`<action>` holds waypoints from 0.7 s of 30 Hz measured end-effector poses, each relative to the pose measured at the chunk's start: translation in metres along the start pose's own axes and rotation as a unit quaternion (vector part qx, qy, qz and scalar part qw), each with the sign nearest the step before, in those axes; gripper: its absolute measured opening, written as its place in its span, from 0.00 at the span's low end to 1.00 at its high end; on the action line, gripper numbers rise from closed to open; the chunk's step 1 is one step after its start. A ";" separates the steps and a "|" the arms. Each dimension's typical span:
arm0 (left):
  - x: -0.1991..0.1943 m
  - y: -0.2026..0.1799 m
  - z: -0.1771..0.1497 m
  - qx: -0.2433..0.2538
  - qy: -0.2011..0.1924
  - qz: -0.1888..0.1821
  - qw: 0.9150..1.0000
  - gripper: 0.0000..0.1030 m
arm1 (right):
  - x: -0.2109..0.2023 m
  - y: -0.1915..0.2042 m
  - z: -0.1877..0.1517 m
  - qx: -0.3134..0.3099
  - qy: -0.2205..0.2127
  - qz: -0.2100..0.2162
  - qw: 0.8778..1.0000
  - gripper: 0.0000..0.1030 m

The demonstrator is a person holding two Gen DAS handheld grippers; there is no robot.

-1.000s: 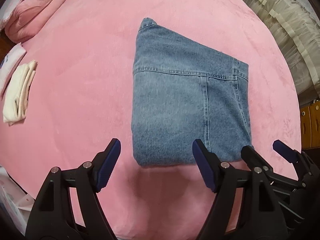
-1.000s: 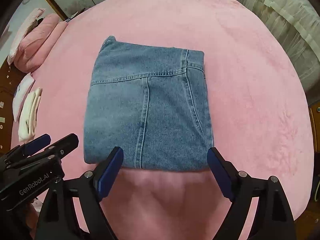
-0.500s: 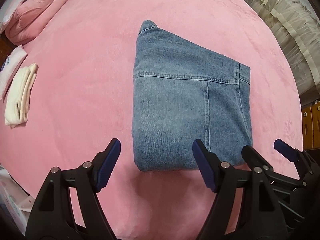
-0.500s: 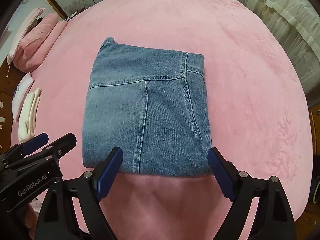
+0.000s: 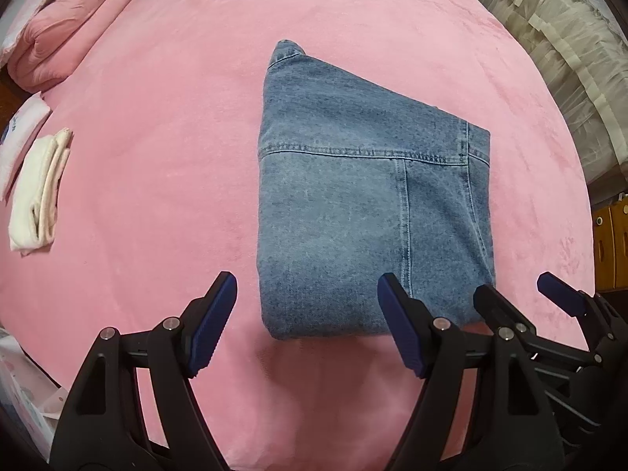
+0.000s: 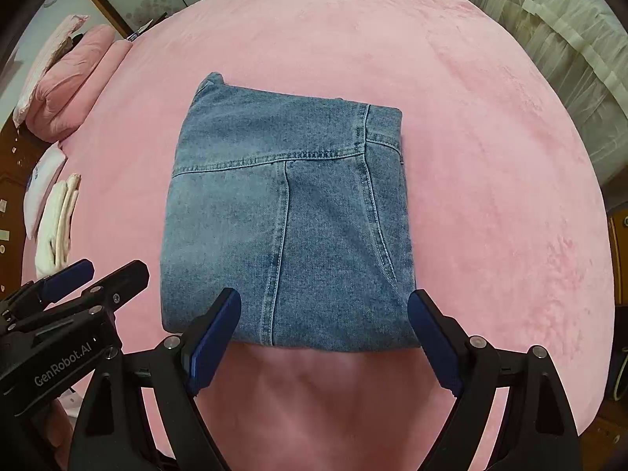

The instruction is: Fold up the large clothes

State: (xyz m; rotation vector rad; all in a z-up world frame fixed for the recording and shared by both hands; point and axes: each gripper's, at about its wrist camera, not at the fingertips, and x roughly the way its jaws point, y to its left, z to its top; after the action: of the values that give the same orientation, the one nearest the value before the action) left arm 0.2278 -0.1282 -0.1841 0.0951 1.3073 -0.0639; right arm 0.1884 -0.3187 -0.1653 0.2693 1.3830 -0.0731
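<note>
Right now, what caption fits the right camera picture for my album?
Folded jeans lie on a pink blanket, with the open right gripper empty above their near edge.

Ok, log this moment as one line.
jeans: folded square, flat on pink blanket | left gripper: open, empty, at near edge | right gripper: open, empty, at near edge

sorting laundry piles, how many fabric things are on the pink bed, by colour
Blue: 1, the folded jeans
Cream: 1, the folded cream cloth
Pink: 1, the rolled pink quilt
White: 1, the white printed cloth beside the cream one
Total: 4
</note>
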 end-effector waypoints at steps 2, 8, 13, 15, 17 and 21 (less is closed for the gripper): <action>0.000 0.001 0.000 0.002 0.001 -0.005 1.000 0.70 | 0.000 -0.001 0.000 0.002 0.000 -0.003 1.000 0.85; 0.002 0.006 -0.003 0.014 -0.001 -0.025 1.000 0.70 | -0.004 0.004 -0.011 0.017 -0.013 -0.014 1.000 0.86; 0.007 0.015 -0.007 0.037 -0.001 -0.038 0.999 0.70 | -0.004 0.010 -0.021 0.041 -0.024 -0.017 0.999 0.86; 0.011 0.021 -0.008 0.045 0.002 -0.045 0.998 0.70 | -0.004 0.015 -0.025 0.051 -0.026 -0.015 0.998 0.86; 0.016 0.026 -0.009 0.050 0.003 -0.049 0.998 0.70 | -0.003 0.020 -0.029 0.057 -0.031 -0.014 0.998 0.85; 0.027 0.033 -0.010 0.059 0.005 -0.046 0.997 0.70 | 0.002 0.025 -0.035 0.073 -0.037 -0.014 0.997 0.85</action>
State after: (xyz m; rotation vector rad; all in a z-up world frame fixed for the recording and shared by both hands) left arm 0.2289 -0.0940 -0.2114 0.1354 1.3175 -0.2202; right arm 0.1606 -0.2863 -0.1688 0.3655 1.3101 -0.2049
